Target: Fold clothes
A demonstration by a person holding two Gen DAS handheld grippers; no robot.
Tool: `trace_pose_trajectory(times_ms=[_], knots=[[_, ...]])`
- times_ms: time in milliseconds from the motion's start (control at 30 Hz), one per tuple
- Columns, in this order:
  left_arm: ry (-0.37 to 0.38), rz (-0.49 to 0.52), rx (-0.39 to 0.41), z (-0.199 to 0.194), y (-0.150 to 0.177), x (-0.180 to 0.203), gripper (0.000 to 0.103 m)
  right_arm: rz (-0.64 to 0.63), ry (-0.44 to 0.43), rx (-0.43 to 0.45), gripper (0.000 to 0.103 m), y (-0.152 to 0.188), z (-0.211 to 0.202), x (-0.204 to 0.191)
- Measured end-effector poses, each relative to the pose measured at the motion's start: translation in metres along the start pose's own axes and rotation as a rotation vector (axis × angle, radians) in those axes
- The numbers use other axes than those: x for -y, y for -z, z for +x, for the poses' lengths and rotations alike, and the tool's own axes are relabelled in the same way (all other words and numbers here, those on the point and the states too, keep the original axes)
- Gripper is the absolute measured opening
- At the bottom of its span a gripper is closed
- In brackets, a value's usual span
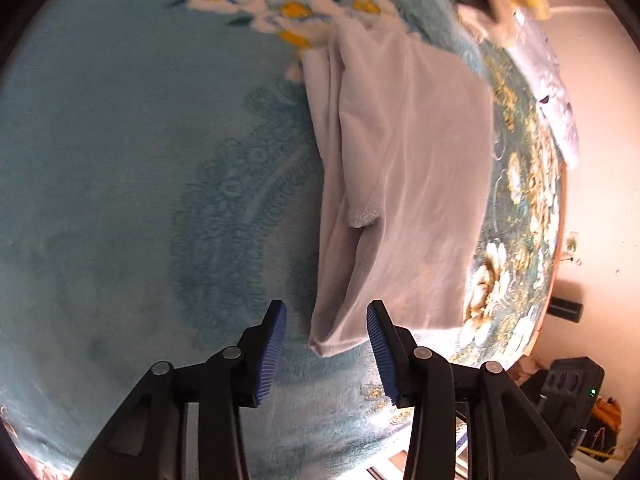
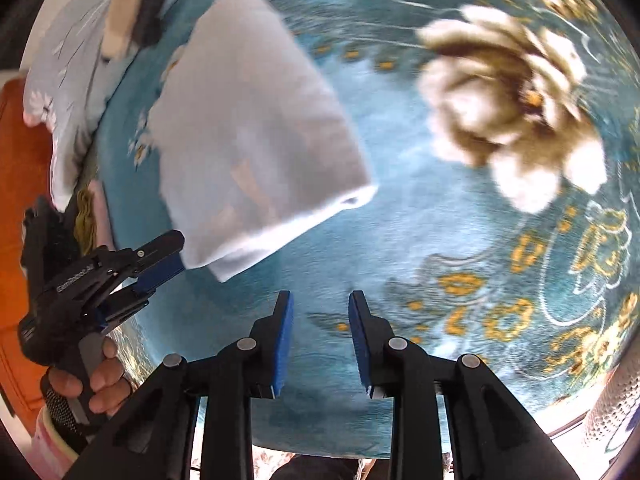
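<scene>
A folded white garment [image 1: 404, 168] lies flat on the teal flowered blanket [image 1: 120, 160]. My left gripper [image 1: 326, 320] is open, and the garment's near corner sits in the gap between its blue pads [image 1: 276, 344], below them. In the right wrist view the same garment [image 2: 256, 128] lies at upper left on the blanket [image 2: 400, 240]. The left gripper [image 2: 164, 280], held by a hand [image 2: 100, 376], stands open just beside the garment's near corner. My right gripper [image 2: 320, 304] is open over bare blanket, apart from the garment, with nothing between its fingers.
A heap of pale and beige clothes [image 1: 552, 80] lies at the blanket's far edge, seen also as the clothes heap [image 2: 68, 80]. An orange surface [image 2: 16, 160] borders the left. A black device [image 1: 572, 380] and wall [image 1: 600, 200] lie beyond the blanket's right edge.
</scene>
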State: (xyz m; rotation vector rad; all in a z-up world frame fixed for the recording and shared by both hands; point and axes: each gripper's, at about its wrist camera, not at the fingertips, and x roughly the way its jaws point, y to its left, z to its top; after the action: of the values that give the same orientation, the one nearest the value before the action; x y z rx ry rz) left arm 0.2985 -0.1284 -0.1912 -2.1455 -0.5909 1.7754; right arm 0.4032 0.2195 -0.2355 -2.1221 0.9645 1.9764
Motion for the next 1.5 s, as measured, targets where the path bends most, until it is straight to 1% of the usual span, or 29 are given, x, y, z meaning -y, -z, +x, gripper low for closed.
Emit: trace_pose_trajectory(times_ms=[67, 133, 200, 233, 267, 300, 333, 367, 433, 533, 667, 867, 900, 967, 1000, 1033, 1100, 1233, 1300, 1333, 1400, 1467, 1500], knots=[[-0.02, 0.007, -0.005, 0.008, -0.002, 0.006, 0.041, 0.021, -0.004, 0.001, 0.03, 0.0, -0.001, 0.012], [-0.04, 0.014, -0.011, 0.016, -0.004, 0.011, 0.016, 0.046, -0.023, 0.0, 0.03, -0.001, 0.0, 0.019], [-0.049, 0.016, -0.008, 0.018, -0.004, 0.016, 0.007, 0.067, -0.046, 0.003, 0.031, -0.002, 0.001, 0.024], [-0.044, 0.012, 0.002, 0.014, -0.003, 0.018, 0.005, 0.075, -0.057, 0.006, 0.032, -0.004, 0.002, 0.026], [-0.039, 0.007, 0.011, 0.01, -0.001, 0.02, 0.005, 0.083, -0.067, 0.009, 0.036, -0.006, 0.003, 0.028], [-0.034, 0.003, 0.021, 0.005, 0.0, 0.022, 0.005, 0.086, -0.073, 0.015, 0.048, -0.007, 0.002, 0.029], [-0.021, 0.003, 0.031, 0.0, 0.003, 0.024, 0.005, 0.086, -0.08, 0.024, 0.054, -0.009, 0.002, 0.03], [-0.005, 0.003, 0.042, -0.005, 0.005, 0.025, 0.005, 0.082, -0.094, 0.033, 0.054, -0.012, 0.001, 0.031], [-0.002, 0.0, 0.043, -0.006, 0.01, 0.024, 0.005, 0.075, -0.108, 0.048, 0.055, -0.018, 0.001, 0.031], [-0.033, -0.031, 0.012, 0.006, 0.014, 0.011, 0.005, 0.088, -0.133, 0.058, 0.055, -0.028, 0.004, 0.034], [0.004, -0.103, 0.004, 0.013, 0.012, -0.007, 0.005, 0.128, -0.171, 0.072, 0.055, -0.042, 0.006, 0.039], [0.017, -0.093, 0.009, 0.011, 0.013, -0.012, 0.005, 0.203, -0.233, 0.057, 0.055, -0.057, 0.018, 0.041], [0.02, -0.092, 0.011, 0.01, 0.013, -0.013, 0.005, 0.214, -0.242, 0.049, 0.054, -0.058, 0.02, 0.04], [0.027, -0.1, 0.011, 0.008, 0.013, -0.015, 0.005, 0.226, -0.257, 0.033, 0.037, -0.059, 0.025, 0.038], [0.03, -0.106, 0.011, 0.008, 0.013, -0.016, 0.005, 0.226, -0.243, 0.027, 0.02, -0.06, 0.026, 0.036], [0.032, -0.109, 0.011, 0.008, 0.013, -0.017, 0.005, 0.225, -0.223, 0.023, 0.014, -0.061, 0.027, 0.035], [0.038, -0.112, 0.009, 0.007, 0.013, -0.018, 0.005, 0.235, -0.23, 0.023, 0.009, -0.062, 0.026, 0.036], [0.049, -0.111, 0.003, 0.006, 0.015, -0.017, 0.005, 0.219, -0.259, 0.04, 0.007, -0.067, 0.011, 0.035], [0.047, -0.105, -0.003, 0.007, 0.016, -0.015, 0.005, 0.18, -0.254, 0.039, 0.007, -0.069, 0.005, 0.033], [0.04, -0.106, -0.006, 0.007, 0.015, -0.016, 0.009, 0.162, -0.243, 0.038, 0.007, -0.069, 0.005, 0.031], [0.047, -0.126, -0.016, 0.006, 0.013, -0.019, 0.009, 0.146, -0.23, 0.028, 0.007, -0.07, 0.007, 0.039], [0.058, -0.146, -0.019, 0.003, 0.01, -0.024, 0.015, 0.148, -0.225, 0.021, 0.007, -0.075, 0.014, 0.04], [0.063, -0.153, -0.015, 0.0, 0.008, -0.026, 0.025, 0.151, -0.221, 0.02, 0.007, -0.074, 0.019, 0.039]])
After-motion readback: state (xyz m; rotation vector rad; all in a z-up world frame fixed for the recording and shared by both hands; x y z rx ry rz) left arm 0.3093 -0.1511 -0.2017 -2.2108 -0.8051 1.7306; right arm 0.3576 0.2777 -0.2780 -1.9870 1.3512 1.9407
